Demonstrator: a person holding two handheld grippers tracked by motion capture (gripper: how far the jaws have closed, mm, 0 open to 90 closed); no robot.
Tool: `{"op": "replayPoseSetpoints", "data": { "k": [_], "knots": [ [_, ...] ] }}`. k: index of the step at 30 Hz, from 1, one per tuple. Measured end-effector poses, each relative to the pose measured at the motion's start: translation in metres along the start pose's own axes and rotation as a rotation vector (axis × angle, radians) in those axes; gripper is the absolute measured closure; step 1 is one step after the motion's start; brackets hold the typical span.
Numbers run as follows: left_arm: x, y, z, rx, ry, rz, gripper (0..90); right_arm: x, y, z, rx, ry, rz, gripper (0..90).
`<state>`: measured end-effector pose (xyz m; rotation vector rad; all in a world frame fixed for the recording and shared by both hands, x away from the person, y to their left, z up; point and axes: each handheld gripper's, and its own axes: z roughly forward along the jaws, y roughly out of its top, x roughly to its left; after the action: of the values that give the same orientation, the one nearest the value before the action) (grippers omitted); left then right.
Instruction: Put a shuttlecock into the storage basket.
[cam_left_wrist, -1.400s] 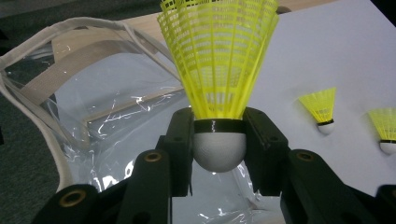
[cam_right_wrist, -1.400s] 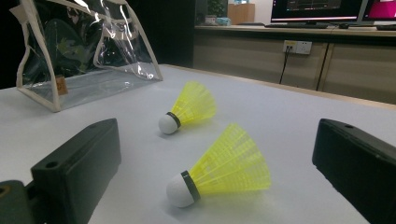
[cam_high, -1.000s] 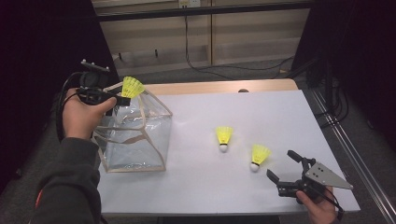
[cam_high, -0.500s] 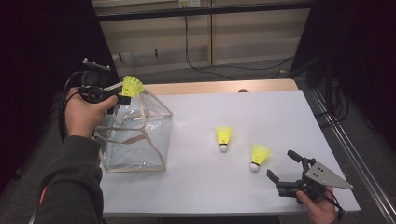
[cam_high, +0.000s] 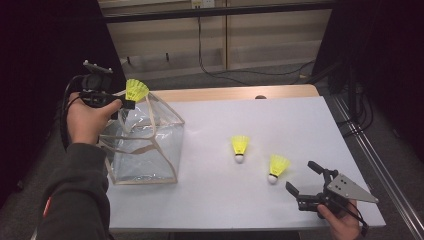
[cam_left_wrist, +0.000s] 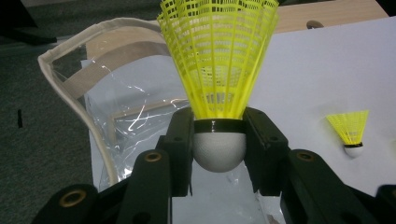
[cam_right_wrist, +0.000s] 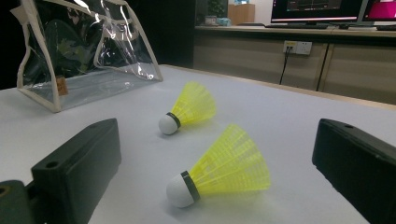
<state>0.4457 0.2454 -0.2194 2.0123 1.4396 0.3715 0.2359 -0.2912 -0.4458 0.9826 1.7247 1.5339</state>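
Yellow plastic-skirted shuttlecock with white rounded cork: one item, pinched at the cork between the left gripper fingers, skirt upward, poised over the open mouth of the clear plastic bag with cream fabric trim. Not yet released into it.

Two further yellow shuttlecocks, the nearer and the farther, lie on their sides on the white worktop, just ahead of the right gripper fingers, which stand spread and hold nothing.

Progress, as judged: first of three in hand; the bag looks empty; two left to collect.
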Motion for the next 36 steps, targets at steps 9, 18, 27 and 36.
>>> {"op": "replayPoseSetpoints", "data": {
  "k": [9,18,27,36],
  "knots": [
    [0.01,-0.004,0.004,0.001,0.026,-0.036,65.1,0.0,0.0,0.0,0.0,0.0,0.0,1.0],
    [0.019,-0.008,0.005,-0.002,0.048,-0.055,65.1,0.0,0.0,0.0,0.001,0.002,0.001,1.1],
    [0.022,-0.009,0.011,0.004,0.057,-0.061,65.1,0.0,0.0,0.0,0.0,0.0,0.0,1.1],
    [0.021,-0.01,0.014,-0.002,0.064,-0.064,65.1,-0.001,0.0,0.0,-0.001,0.0,0.002,1.1]
  ]
}}
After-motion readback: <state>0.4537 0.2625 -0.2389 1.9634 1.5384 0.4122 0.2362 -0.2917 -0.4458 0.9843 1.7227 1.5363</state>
